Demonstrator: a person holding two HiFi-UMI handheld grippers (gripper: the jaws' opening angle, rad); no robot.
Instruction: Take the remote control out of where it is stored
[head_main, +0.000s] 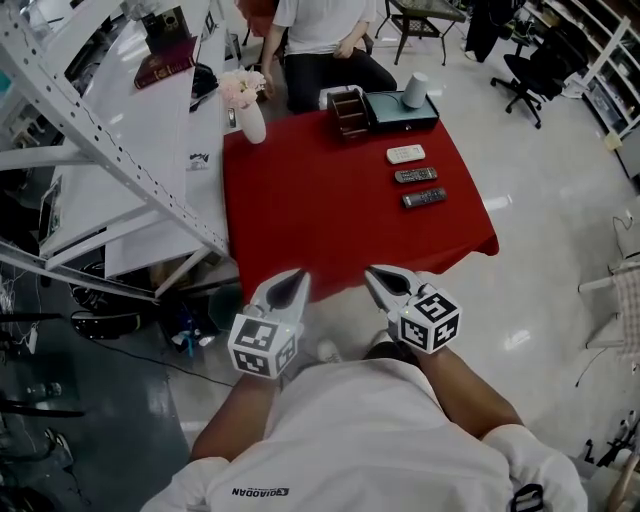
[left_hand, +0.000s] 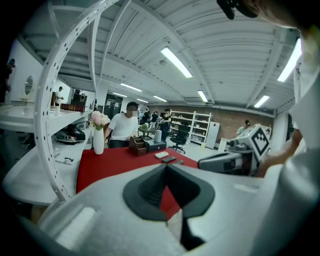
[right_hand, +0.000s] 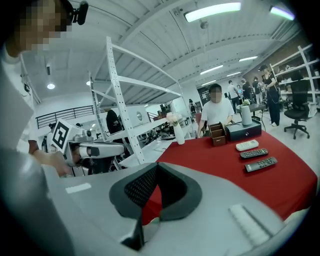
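Three remotes lie in a row on the red table (head_main: 300, 200): a white remote (head_main: 405, 154), a dark remote (head_main: 415, 175) and another dark remote (head_main: 424, 197). Behind them stands a brown organizer (head_main: 349, 113); I cannot tell what is in it. My left gripper (head_main: 290, 285) and right gripper (head_main: 385, 283) hover side by side close to my body, just short of the table's near edge and far from the remotes. Both are shut with nothing held. The right gripper view shows its jaws (right_hand: 156, 166) with tips together, and the remotes (right_hand: 254, 153) far ahead.
A dark box (head_main: 400, 108) with a white cylinder (head_main: 414, 89) on it stands beside the organizer. A vase of flowers (head_main: 247, 105) is at the table's far left corner. A person (head_main: 325, 40) sits behind the table. A white shelf rack (head_main: 120, 150) borders the left side.
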